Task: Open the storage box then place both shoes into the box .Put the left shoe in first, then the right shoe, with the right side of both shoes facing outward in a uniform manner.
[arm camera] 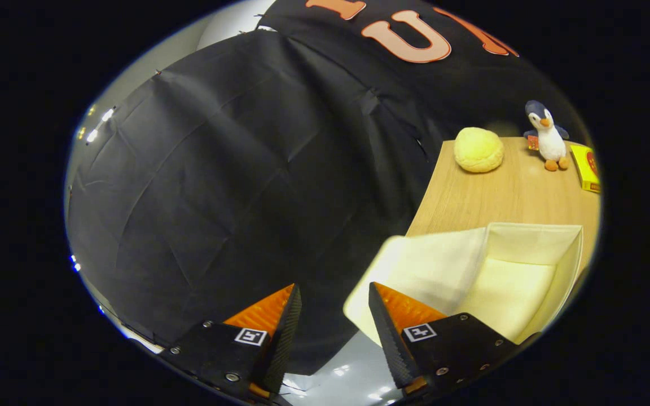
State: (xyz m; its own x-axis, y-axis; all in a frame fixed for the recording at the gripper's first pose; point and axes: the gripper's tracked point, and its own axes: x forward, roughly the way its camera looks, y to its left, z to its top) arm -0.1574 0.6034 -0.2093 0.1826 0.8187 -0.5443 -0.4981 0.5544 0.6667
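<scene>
Wooden table (505, 197): cream storage box (522, 270) open; hand-held gripper (333, 324) fingers apart, empty.

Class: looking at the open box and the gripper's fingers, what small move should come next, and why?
Probably turn the hand-held gripper away to seek the left shoe: the storage box on the table already stands open and empty, and the fingers are apart, holding nothing.

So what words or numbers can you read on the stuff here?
Yellow box beside the toy penguin: printing too blurred to read.
Tag on the penguin: too small to read.
Square markers on the open gripper: patterns, not words.
Storage box and round yellow cushion: no text.
</scene>
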